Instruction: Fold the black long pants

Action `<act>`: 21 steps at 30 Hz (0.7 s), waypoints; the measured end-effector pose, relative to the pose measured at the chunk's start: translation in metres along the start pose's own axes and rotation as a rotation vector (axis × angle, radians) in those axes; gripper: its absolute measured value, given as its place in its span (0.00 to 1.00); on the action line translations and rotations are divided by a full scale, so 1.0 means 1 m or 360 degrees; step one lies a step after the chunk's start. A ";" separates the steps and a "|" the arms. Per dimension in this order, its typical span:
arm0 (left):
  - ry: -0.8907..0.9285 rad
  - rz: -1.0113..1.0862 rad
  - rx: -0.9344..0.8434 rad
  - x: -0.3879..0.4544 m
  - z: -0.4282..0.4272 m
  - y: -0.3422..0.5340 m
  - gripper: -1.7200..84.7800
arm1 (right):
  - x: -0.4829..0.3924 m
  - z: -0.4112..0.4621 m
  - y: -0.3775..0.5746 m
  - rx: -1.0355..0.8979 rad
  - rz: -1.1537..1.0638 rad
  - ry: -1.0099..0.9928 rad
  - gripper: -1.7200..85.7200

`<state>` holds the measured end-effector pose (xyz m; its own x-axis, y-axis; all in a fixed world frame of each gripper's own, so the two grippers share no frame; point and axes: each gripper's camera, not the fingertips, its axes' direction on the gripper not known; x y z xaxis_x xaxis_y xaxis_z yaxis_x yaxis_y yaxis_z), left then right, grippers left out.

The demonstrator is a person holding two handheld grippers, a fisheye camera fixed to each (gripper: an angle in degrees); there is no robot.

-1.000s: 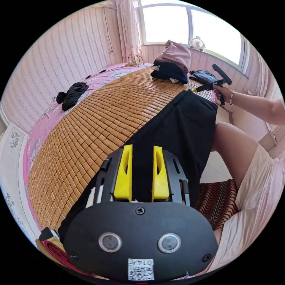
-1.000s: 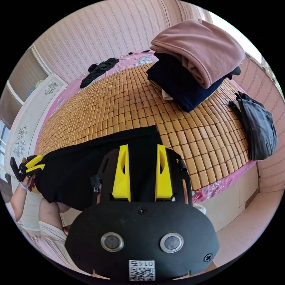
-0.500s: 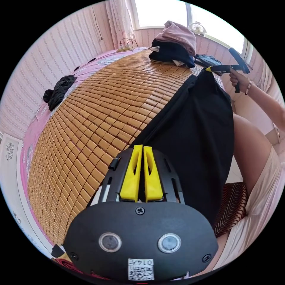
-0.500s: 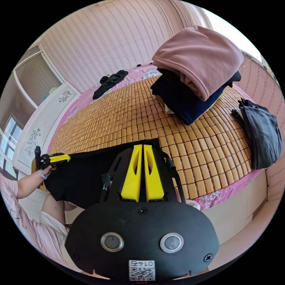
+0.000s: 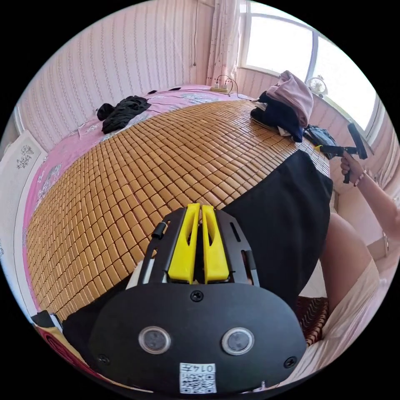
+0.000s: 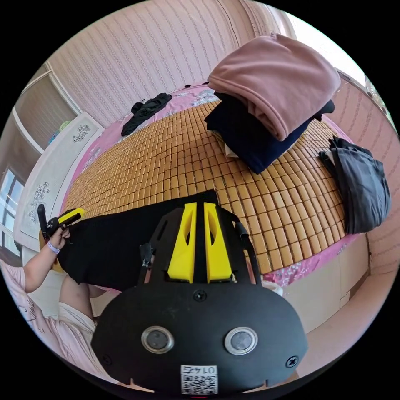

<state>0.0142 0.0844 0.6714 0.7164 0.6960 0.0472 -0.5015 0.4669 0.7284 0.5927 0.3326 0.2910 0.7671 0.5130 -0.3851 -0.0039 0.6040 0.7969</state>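
The black long pants (image 5: 283, 216) lie stretched along the near edge of the bamboo mat (image 5: 146, 166), with part hanging off the bed against a person's leg. My left gripper (image 5: 200, 206) is shut on one end of the fabric. The right gripper (image 5: 333, 149), held in a hand, pinches the far end. In the right gripper view the pants (image 6: 121, 241) run leftward from my right gripper (image 6: 200, 205), which is shut on their corner, to the left gripper (image 6: 68, 217) at the other end.
A folded stack, pink garment (image 6: 275, 75) on a navy one (image 6: 250, 137), sits on the mat beyond the pants. A dark grey garment (image 6: 358, 183) lies near the mat's corner. A crumpled black garment (image 5: 123, 112) rests on the pink sheet at the far side.
Both grippers went from open to shut on the ends of the pants. The pants are now pulled taut between them, and both views have swung.
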 end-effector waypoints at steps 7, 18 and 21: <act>0.0180 0.0160 0.0024 0.035 -0.037 0.042 0.01 | 0.026 -0.005 0.098 -0.0044 0.0468 -0.0013 0.14; 0.0078 -0.0025 -0.0244 0.067 0.006 0.096 0.01 | 0.001 -0.010 0.085 0.0048 0.0627 -0.0191 0.04; 0.0115 -0.0099 -0.0220 0.063 0.007 0.099 0.01 | -0.004 -0.009 0.075 0.0061 0.0637 -0.0208 0.03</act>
<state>0.0130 0.1703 0.7511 0.7140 0.6985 -0.0481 -0.5227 0.5774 0.6272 0.5839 0.3818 0.3483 0.7848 0.6195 0.0186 -0.2961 0.3484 0.8894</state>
